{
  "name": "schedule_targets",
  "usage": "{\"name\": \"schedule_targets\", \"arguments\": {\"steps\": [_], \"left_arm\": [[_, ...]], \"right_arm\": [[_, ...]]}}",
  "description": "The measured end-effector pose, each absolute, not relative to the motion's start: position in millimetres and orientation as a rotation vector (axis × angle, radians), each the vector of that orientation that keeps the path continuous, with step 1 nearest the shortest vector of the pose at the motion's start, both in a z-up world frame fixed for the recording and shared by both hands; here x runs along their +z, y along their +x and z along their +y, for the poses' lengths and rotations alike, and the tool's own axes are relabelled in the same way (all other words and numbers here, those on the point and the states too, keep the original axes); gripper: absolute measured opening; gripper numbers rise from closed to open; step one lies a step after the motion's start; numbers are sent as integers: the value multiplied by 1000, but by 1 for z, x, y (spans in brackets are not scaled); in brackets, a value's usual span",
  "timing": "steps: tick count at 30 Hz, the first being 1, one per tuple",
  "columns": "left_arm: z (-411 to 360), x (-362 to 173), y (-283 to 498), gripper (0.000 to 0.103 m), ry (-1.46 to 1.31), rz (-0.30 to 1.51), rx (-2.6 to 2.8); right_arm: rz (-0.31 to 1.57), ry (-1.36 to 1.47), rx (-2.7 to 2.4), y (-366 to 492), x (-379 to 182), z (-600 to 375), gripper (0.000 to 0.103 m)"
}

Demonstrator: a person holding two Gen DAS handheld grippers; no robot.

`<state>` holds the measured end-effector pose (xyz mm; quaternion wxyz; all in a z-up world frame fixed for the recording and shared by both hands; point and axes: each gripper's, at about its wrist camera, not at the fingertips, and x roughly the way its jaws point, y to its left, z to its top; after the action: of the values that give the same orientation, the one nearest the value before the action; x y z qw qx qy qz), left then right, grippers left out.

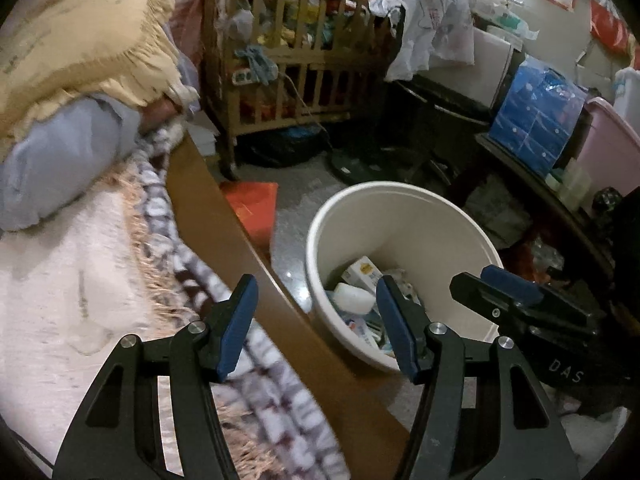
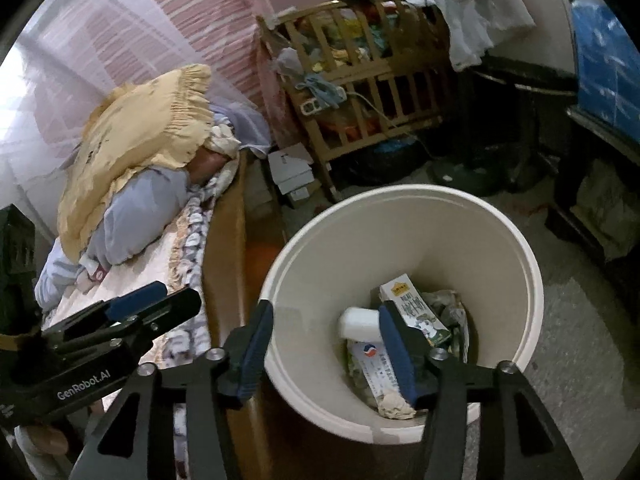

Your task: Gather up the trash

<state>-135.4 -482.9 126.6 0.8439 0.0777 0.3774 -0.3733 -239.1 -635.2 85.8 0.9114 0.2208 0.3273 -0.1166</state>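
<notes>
Trash sits at the bottom of the white bin [image 2: 404, 216] on the floor beside the bed [image 1: 60, 280]: a milk carton [image 2: 416, 304], a white bottle [image 2: 360, 322], a printed packet [image 2: 370, 364] and a crumpled wad [image 2: 394, 406], all lying loose. I see nothing between the jaws of either tool. My right gripper [image 2: 326, 350] hangs right over the bin's mouth, pointing steeply down into it, jaws apart and empty. My left gripper [image 1: 316, 324] is also spread and empty, straddling the brown bed rail [image 1: 224, 216], with the bin ahead and to its right. The right gripper [image 1: 516, 296] shows at that view's right edge, nearer the bin.

I judge both loads are dropped, so the next piece has to come from elsewhere. The bed lies to the left of both tools, and the left hand is the nearer one to it. I can't make out any clear scrap on the bedding from here.
</notes>
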Motion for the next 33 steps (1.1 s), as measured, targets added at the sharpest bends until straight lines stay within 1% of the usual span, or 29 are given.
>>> {"name": "schedule_targets", "arguments": {"steps": [12,21,25,26,28,29,33], "left_arm": [[-437,161,-155,60,147,686,-699],[-414,179,-168,60,145,598,-639],[-406,183,-169,60,123,589,-634],[-405,184,-170,60,123,586,-637],[-405,185,-171,60,131,577,-632],[-405,185,-172,60,134,570,-625],[-403,185,-173,60,131,565,-622]], "right_arm": [[586,317,-252,-252,129,-590,56],[537,260,-277,-260,150,-564,56],[524,232,-282,-262,156,-556,56],[521,224,-284,-263,158,-554,56],[519,216,-281,-263,160,-551,68],[512,212,-282,-264,161,-550,70],[498,197,-285,-267,166,-546,71]]}}
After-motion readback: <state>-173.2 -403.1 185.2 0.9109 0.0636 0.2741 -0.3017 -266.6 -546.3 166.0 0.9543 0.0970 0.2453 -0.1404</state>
